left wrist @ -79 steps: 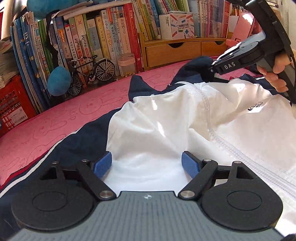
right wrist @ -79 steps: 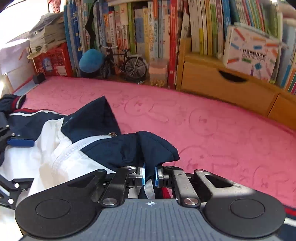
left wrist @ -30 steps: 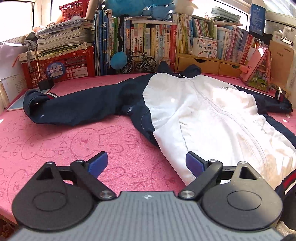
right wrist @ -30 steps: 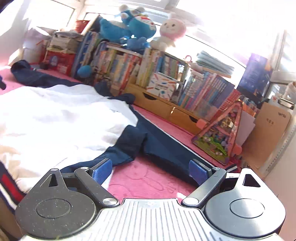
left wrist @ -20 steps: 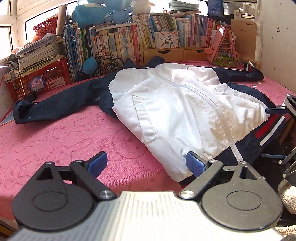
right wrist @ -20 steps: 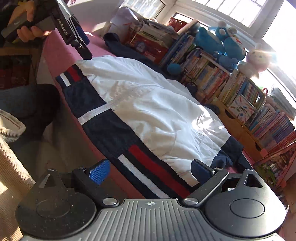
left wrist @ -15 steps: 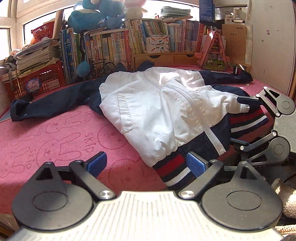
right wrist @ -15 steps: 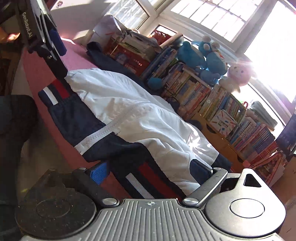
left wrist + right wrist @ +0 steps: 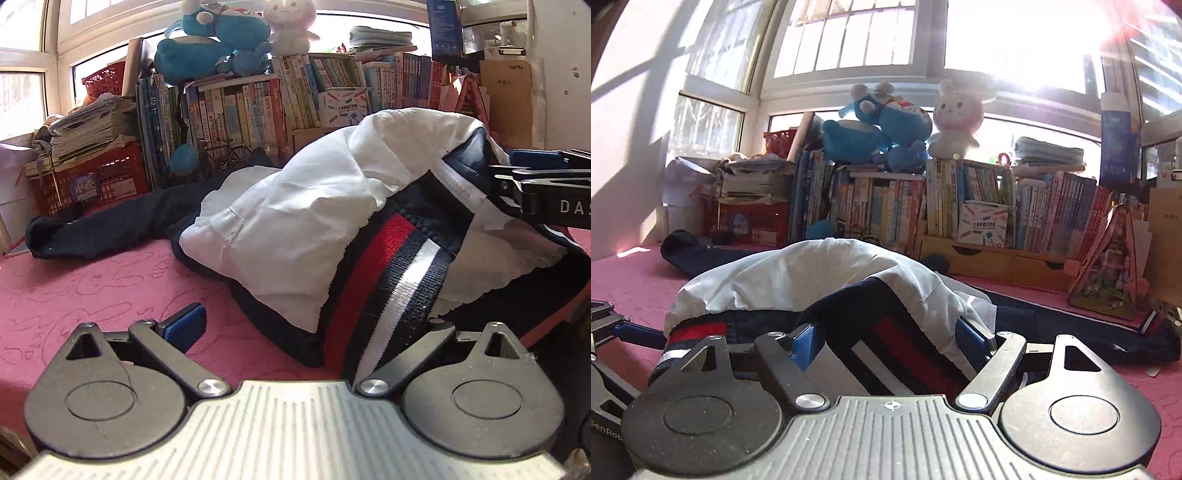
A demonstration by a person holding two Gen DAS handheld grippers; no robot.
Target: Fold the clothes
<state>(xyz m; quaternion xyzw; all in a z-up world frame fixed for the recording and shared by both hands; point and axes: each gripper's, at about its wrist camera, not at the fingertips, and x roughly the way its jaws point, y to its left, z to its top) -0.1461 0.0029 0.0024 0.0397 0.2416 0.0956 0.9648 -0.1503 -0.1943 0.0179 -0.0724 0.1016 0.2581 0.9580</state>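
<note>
A white and navy jacket [image 9: 295, 206] lies on the pink mat [image 9: 92, 280], its hem end humped up off the surface. The red, white and navy striped hem [image 9: 399, 273] runs down between the jaws of my left gripper [image 9: 310, 325]. Those jaws are opening wide; the hem covers the right finger and stays clear of the left pad [image 9: 184, 325]. My right gripper [image 9: 888, 336] has the bunched hem [image 9: 901, 343] between its closing jaws, without a firm pinch. In the left wrist view it reaches in from the right [image 9: 517, 170] at the raised hem.
Books [image 9: 236, 114] fill the far side, with plush toys [image 9: 879, 125] on top and a red crate [image 9: 88, 181] of papers at the left. A model bicycle [image 9: 221, 155], wooden drawers [image 9: 993, 258] and a pink toy house [image 9: 1108, 262] stand along the back. One navy sleeve [image 9: 103, 229] stretches left.
Both grippers have closed in on the near hem from either side. The hem end, flat before, now arches up. The right gripper rolled level and its jaws narrowed around the hem.
</note>
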